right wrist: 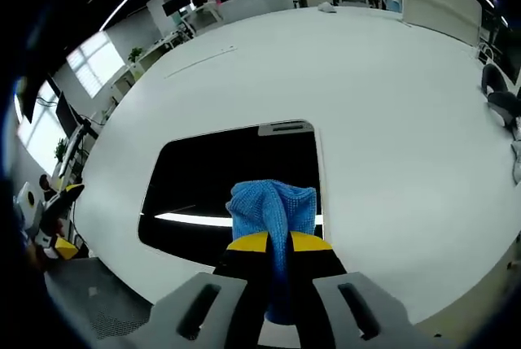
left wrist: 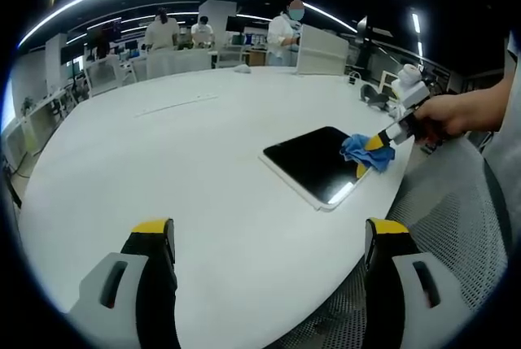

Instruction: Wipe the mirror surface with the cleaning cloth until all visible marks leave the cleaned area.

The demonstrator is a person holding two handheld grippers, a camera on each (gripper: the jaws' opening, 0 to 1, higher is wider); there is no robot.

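A dark rectangular mirror (left wrist: 313, 162) (right wrist: 236, 178) with a pale frame lies flat on the white table (left wrist: 187, 170), near its right edge. A blue cleaning cloth (left wrist: 364, 150) (right wrist: 273, 207) rests on the mirror's near edge, pinched in my right gripper (right wrist: 278, 242), which is shut on it. In the left gripper view that same right gripper (left wrist: 376, 146) comes in from the right, held by a hand (left wrist: 444, 117). My left gripper (left wrist: 269, 231) hovers open over bare table, well short of the mirror, with nothing between its yellow-tipped fingers (left wrist: 155, 231).
Several people in white (left wrist: 286, 32) stand at desks beyond the table's far edge. A white partition (left wrist: 321, 52) stands at the back right. A grey mesh chair (left wrist: 456, 219) sits by the table's right edge. Dark objects (right wrist: 496, 93) lie at the far right.
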